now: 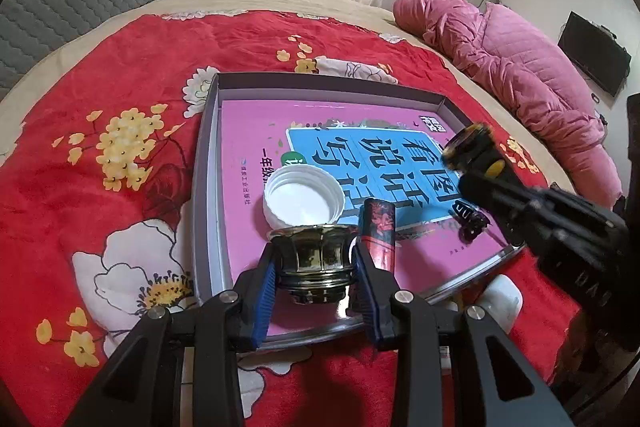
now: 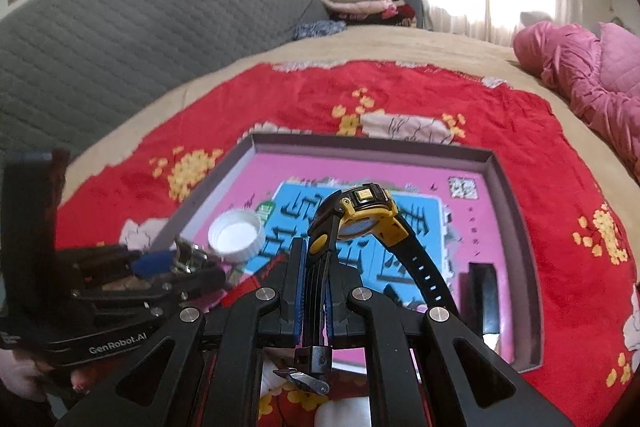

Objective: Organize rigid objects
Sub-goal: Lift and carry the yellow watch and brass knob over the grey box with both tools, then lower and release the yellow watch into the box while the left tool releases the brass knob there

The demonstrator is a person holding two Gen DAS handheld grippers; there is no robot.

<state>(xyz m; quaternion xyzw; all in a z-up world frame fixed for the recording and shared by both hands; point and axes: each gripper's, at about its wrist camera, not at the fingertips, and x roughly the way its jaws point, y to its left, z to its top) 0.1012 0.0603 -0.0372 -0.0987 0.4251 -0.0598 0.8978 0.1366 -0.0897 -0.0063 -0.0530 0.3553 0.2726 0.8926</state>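
Left fingers (image 1: 264, 283) clamped on shiny metal fitting (image 1: 314, 259); right gripper (image 2: 312, 291) pinching black-yellow watch (image 2: 360, 215).

Shiny brass-toned metal fitting (image 1: 312, 259) is gleaming; the white cap (image 1: 302, 201) is looking smooth plastic; the red blanket (image 1: 120, 99) is looking fuzzy cloth.

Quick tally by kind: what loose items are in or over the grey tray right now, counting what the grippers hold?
Round white plastic cap, lying open side up on the book: 1
Shiny dark metal faceted piece, held in the left gripper: 1
Black and yellow wristwatch, strap clamped in the right gripper: 1
Dark red patterned tube: 1
Small black clip: 1
Pink book lining the grey tray: 1
Total: 6
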